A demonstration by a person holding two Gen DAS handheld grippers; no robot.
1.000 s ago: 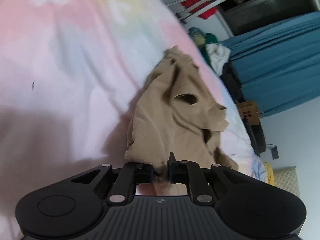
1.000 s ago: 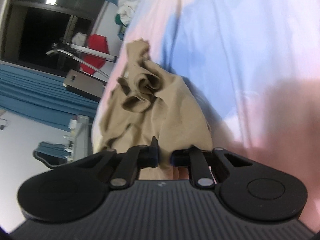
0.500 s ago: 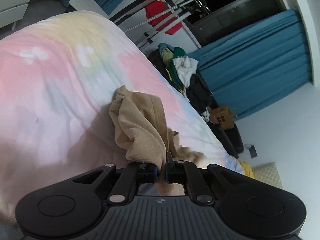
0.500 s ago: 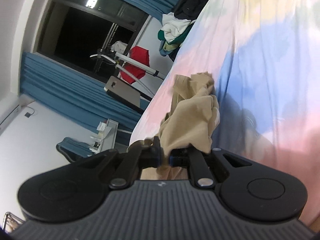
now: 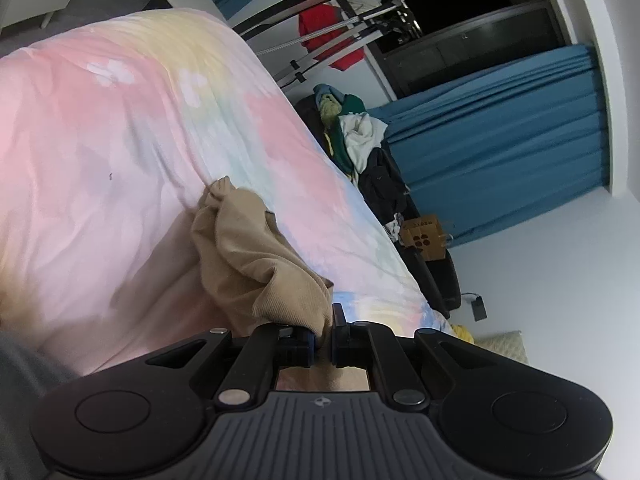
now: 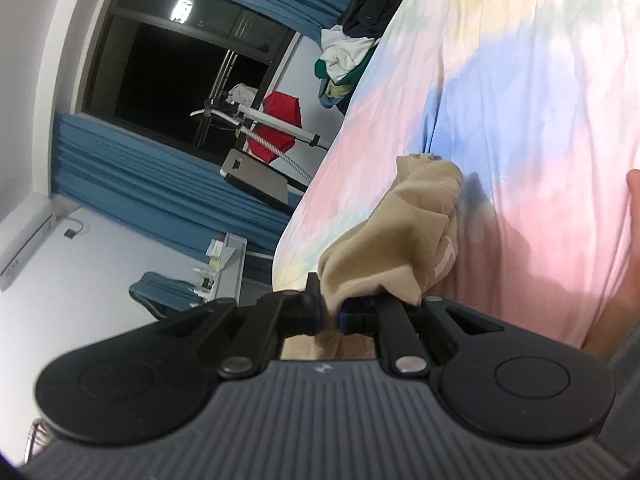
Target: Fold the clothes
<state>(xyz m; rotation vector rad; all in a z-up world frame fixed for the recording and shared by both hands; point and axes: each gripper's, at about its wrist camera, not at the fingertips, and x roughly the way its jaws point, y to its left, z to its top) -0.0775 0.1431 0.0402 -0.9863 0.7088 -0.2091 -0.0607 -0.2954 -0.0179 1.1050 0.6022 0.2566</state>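
From the left wrist, the left gripper (image 5: 322,334) pinches an edge of the tan ribbed-knit garment (image 5: 256,260), which trails bunched onto the pastel tie-dye bedspread (image 5: 120,140). From the right wrist, the right gripper (image 6: 329,314) is clamped on another edge of the same garment (image 6: 400,240), whose far end rests on the bedspread (image 6: 540,120).

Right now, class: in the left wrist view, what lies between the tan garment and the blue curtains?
Between the tan garment and the blue curtains lies pastel bedding, then a clothes pile beside the bed.
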